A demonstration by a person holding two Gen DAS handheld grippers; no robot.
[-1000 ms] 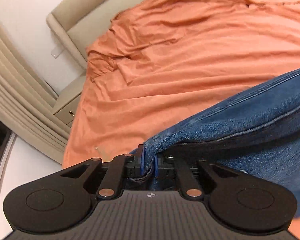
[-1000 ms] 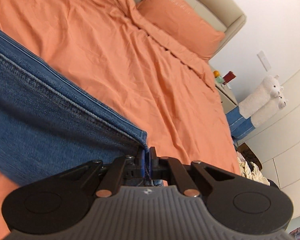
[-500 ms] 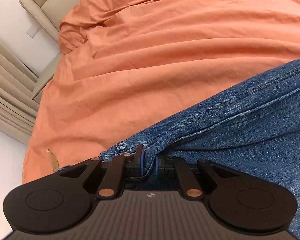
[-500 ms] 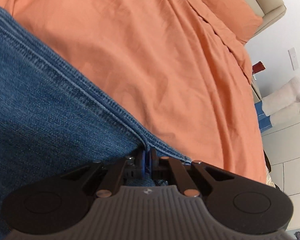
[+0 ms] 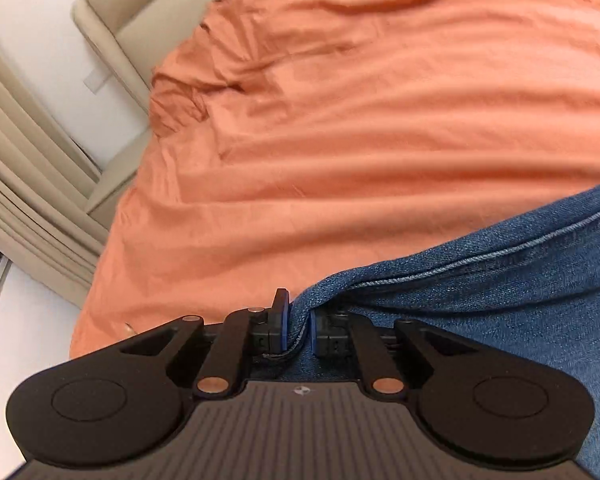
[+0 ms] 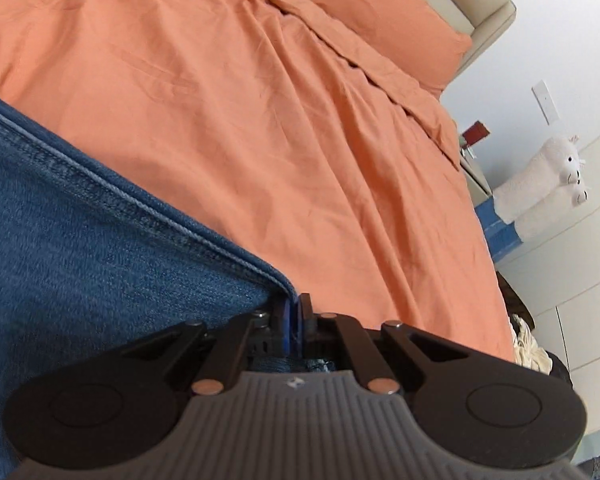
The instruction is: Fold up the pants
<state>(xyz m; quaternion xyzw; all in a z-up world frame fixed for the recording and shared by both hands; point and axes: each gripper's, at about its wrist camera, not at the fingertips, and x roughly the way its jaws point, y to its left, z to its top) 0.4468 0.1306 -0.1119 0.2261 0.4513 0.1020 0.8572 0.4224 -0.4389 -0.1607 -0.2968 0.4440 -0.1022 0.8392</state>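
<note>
both grippers are pinching the jeans by an edge above the orange bed.

the left gripper (image 5: 298,330) is clenching a bunched corner of the jeans (image 5: 500,304), and the right gripper (image 6: 296,326) is clamping the opposite corner, where a stitched seam is running into its nearly closed fingers. the denim is spanning between the two tools and is reaching out over the orange bedspread (image 6: 260,140); whether it is touching the cover i cannot tell. the likely trouble: the left grip is biting only a thick fold, so heavy denim could be slipping free if the hands are pulling apart or swinging, and one corner dropping early would be leaving a skewed, wrinkled fold. both grippers are pointing forward and tilting down toward the bed, the left one aiming toward the beige headboard (image 5: 112,12), the right toward the pillow (image 6: 380,12).
</note>
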